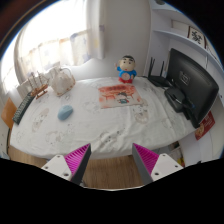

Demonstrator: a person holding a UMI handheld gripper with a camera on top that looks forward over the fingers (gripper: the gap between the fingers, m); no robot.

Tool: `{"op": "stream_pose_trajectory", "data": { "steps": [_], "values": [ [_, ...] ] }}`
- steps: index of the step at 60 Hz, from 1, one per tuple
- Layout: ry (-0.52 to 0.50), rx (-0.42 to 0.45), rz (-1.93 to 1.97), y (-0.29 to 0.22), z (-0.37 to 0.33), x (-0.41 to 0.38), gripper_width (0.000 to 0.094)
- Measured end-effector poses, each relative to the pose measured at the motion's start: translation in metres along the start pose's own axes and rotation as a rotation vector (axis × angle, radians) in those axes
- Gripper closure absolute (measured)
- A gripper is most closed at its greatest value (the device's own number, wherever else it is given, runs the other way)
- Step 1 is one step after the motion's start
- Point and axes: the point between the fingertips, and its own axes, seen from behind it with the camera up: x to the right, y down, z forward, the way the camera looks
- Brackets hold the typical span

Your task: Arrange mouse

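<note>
Nothing sits between the jaws — wide open, well short of the mouse (66,112) on the table (110,130).

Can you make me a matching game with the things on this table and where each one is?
Things:
1. mouse
2. doll
3. monitor
4. gripper

Places or states:
A. standing at the far edge of the table, by the wall
B. open, holding nothing, at the near edge of the table
C. dark and standing at the right end of the table
D. lying on the white cloth, ahead of the fingers and to the left

Pairs: 1-D, 2-A, 3-C, 4-B
</note>
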Motion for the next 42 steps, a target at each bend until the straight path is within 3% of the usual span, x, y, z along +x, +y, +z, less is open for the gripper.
{"op": "stream_pose_trajectory", "data": {
  "steps": [15, 29, 42],
  "values": [
    [-0.119, 0.030, -0.055, -0.009, 0.019, -0.125, 0.0080],
    [-0.165, 0.059, -0.065, -0.005, 0.042, -0.208, 0.0082],
    [-0.196, 0.173, -0.066, -0.011, 0.078, -0.256, 0.0081]
  ]
}}
